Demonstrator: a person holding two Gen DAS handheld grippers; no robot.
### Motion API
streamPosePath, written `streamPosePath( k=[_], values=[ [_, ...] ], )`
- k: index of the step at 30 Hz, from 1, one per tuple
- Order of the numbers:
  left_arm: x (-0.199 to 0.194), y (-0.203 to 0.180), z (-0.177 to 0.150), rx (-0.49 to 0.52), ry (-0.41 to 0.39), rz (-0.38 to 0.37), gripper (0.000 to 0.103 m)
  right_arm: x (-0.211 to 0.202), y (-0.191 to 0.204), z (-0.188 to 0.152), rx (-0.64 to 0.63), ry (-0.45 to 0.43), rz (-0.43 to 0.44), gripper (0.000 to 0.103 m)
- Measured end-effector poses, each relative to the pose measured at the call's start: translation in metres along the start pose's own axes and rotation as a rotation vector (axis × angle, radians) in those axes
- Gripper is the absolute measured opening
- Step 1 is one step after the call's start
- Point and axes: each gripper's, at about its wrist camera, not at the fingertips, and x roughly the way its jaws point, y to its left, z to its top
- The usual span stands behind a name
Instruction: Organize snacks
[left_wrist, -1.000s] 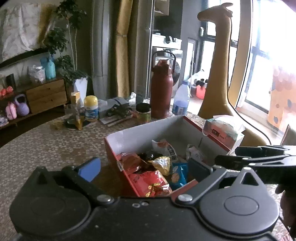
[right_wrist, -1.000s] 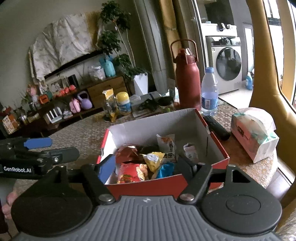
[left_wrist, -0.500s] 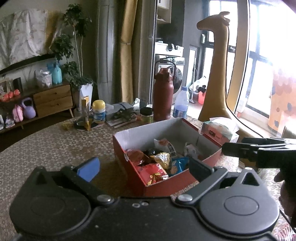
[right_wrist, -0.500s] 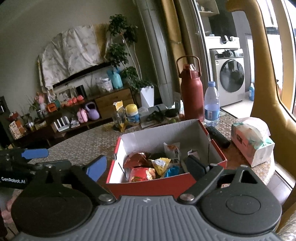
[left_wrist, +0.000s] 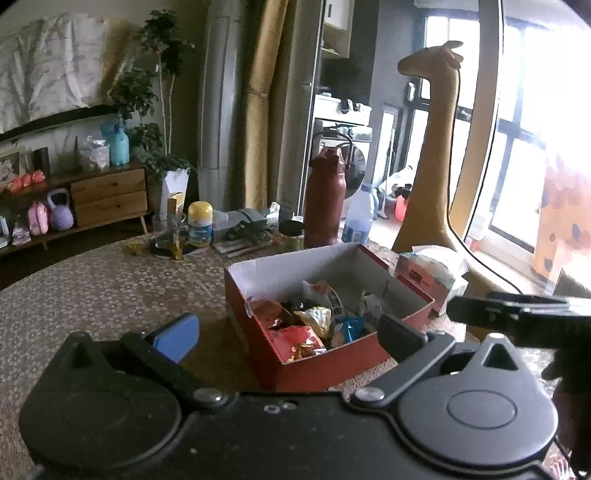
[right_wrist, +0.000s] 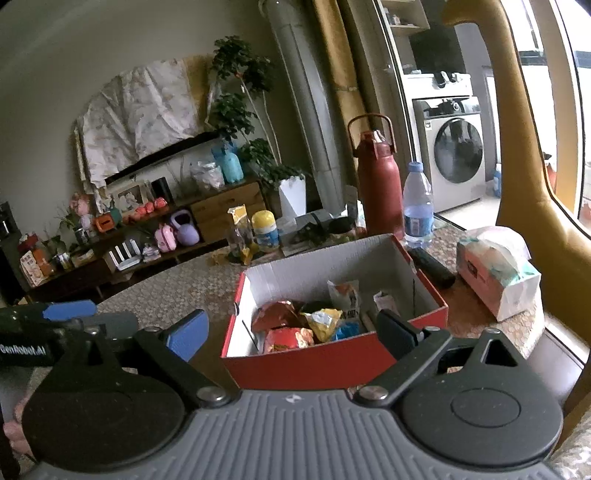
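Both grippers pulled back, red box (right_wrist: 332, 360) farther, snacks (right_wrist: 306, 325) unchanged

Bright window (left_wrist: 517, 155) at right; wooden sideboard (right_wrist: 225, 210) against pale wall (right_wrist: 74, 55); washing machine (right_wrist: 452, 147) beyond curtain (left_wrist: 260, 122).

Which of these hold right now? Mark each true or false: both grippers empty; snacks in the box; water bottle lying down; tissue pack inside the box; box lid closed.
1. Both hand-held grippers are open and hold nothing: left hand-held gripper, right hand-held gripper. True.
2. Snack packets sit inside the red box. True.
3. The water bottle lies on its side. False: it stands upright behind the box.
4. The tissue pack is in the box. False: it rests on the table beside it.
5. The box is closed. False: its top is open.
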Motion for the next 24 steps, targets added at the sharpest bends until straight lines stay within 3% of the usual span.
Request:
streamPosePath(
  k=[24],
  values=[
    [-0.0112,-0.0034,0.0014,-0.025,-0.025,0.015,0.103,-0.0059,0.0060,-0.0017,-0.019,0.004,-0.026,0.098]
  ],
)
